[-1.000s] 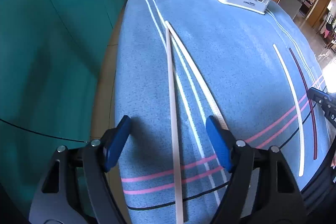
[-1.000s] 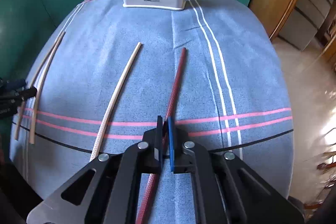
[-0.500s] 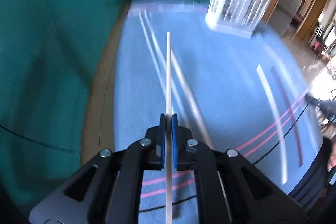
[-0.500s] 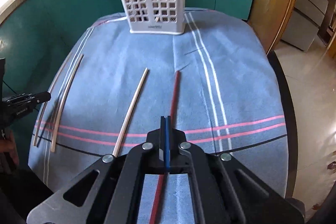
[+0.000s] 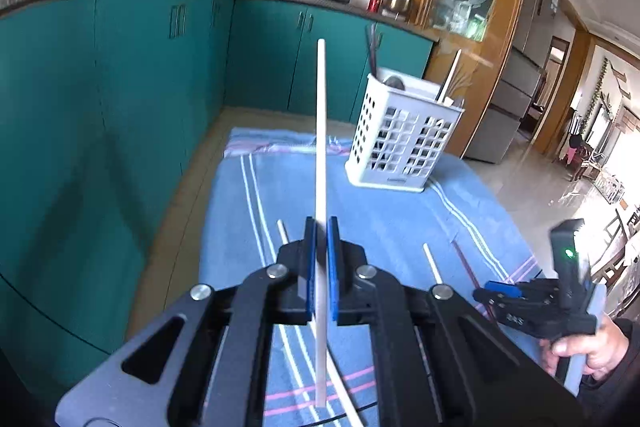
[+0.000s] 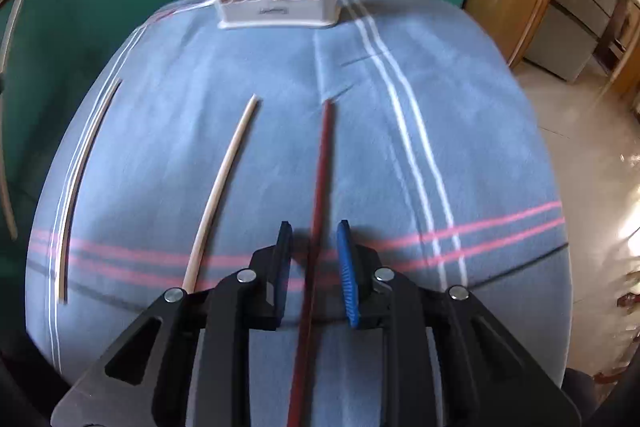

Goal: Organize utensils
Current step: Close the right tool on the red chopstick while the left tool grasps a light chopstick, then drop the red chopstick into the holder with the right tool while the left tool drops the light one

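So, L to R: left gripper (image 5: 321, 259) has its jaws clamped on a pale chopstick (image 5: 321, 131), tilted up off the striped cloth (image 6: 168, 75) w/ its tip aimed toward the white basket (image 5: 404, 139) (prob. its destination). Right gripper (image 6: 313, 259) has jaws part-open, just widened, straddling the dark red chopstick (image 6: 322, 167) on the cloth, pads not touching, so no grip.
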Available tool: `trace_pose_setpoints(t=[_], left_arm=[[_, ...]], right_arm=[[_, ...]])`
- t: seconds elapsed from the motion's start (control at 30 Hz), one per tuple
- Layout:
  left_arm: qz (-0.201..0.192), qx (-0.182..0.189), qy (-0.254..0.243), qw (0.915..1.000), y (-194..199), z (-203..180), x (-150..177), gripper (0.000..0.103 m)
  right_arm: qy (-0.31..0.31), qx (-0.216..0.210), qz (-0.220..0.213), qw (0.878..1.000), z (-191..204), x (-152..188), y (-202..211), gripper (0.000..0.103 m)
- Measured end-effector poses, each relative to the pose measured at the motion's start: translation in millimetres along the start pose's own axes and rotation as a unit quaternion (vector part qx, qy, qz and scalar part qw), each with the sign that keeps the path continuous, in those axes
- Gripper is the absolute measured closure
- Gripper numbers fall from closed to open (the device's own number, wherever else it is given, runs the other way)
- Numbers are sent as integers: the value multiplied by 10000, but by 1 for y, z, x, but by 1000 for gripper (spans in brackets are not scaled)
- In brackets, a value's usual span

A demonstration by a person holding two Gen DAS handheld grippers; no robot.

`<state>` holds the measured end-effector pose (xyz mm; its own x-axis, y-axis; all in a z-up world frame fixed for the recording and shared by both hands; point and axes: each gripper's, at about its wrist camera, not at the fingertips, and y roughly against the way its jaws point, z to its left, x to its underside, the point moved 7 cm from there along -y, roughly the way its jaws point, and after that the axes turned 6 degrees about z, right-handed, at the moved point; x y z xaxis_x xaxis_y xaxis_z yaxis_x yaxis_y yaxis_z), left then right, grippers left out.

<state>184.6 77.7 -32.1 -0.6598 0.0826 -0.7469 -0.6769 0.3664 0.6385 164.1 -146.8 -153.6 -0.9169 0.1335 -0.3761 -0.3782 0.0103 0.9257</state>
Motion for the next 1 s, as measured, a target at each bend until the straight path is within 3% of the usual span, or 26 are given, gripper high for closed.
trace_pose_setpoints(t=[0.13, 0.2, 0.23, 0.4, 0.5, 0.7, 0.87, 1.0], left_arm=[[-118, 82, -29, 9999, 3, -7, -3, 98], [-224, 85, -48, 9997, 6, -8, -5, 98], [-241, 91, -80, 9996, 7, -9, -6, 98], [-379, 101, -92, 9992, 13, -8, -11, 98], [-505, 141, -86, 9986, 22, -8, -11, 98], [-572, 127, -142, 9982, 25, -10, -15, 98], [-562, 126, -201, 9981, 19, -15, -16, 98], [-525, 115, -198, 9984, 14, -15, -16, 98]], right_arm=[[-27, 84, 88, 9999, -2, -21, -10, 80], [32, 129, 201, 9997, -1, -29, -14, 86], [122, 103, 280, 9995, 2, -31, -15, 96], [213, 78, 340, 9992, 3, -35, -17, 98], [-28, -285, 14, 9996, -5, -40, 7, 98], [-21, -708, -1142, 9909, -10, -64, 100, 98], [4, -691, -2295, 9709, -6, -105, 183, 98], [142, -660, -2811, 9573, 4, -148, 224, 98]])
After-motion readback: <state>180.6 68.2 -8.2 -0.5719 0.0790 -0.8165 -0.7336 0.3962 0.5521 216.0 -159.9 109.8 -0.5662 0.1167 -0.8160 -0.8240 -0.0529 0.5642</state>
